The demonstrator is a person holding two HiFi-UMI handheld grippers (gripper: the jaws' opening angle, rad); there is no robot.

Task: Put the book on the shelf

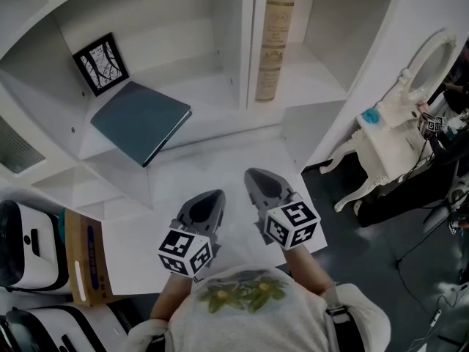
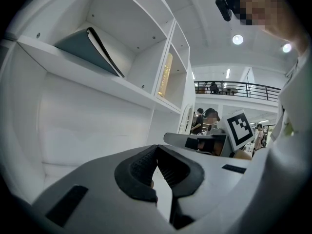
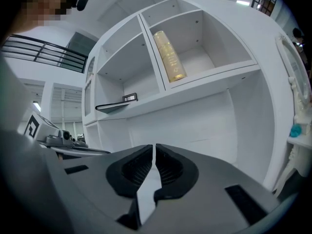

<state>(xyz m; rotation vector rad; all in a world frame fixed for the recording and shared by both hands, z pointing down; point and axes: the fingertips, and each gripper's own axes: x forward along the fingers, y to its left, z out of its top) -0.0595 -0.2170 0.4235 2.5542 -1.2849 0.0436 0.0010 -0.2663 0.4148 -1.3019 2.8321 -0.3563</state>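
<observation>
While standing before the white shelf (image 1: pixel 205 86), holds the left gripper (image 1: pixel 209 200) and the right gripper (image 1: pixel 258 178) side by side just in front of the shelf, lower than the board that carries its two open compartments, marker cubes turned back toward the body. Has the left gripper's jaws shut pad against pad, with nothing caught between them and only the shelf's blank white panel beyond. Has the right gripper's jaws likewise pressed together and empty, touching neither book. Finds the teal book (image 1: pixel 141 119) lying flat on the board of the shelf's left compartment, well apart from both grippers, with its near corner jutting out past the board's front edge and its page edges showing on the side toward the shelf's middle divider. Sees a black framed picture (image 1: pixel 100 63) leaning at the back of that same compartment, just behind the teal book. Sees a tan book (image 1: pixel 272 46) standing upright in the shelf's right compartment, close beside the divider, spine outward. Notes a white table (image 1: pixel 388 134) with an oval mirror to the right of the shelf, and a cardboard box (image 1: pixel 84 259) off to the shelf's left
</observation>
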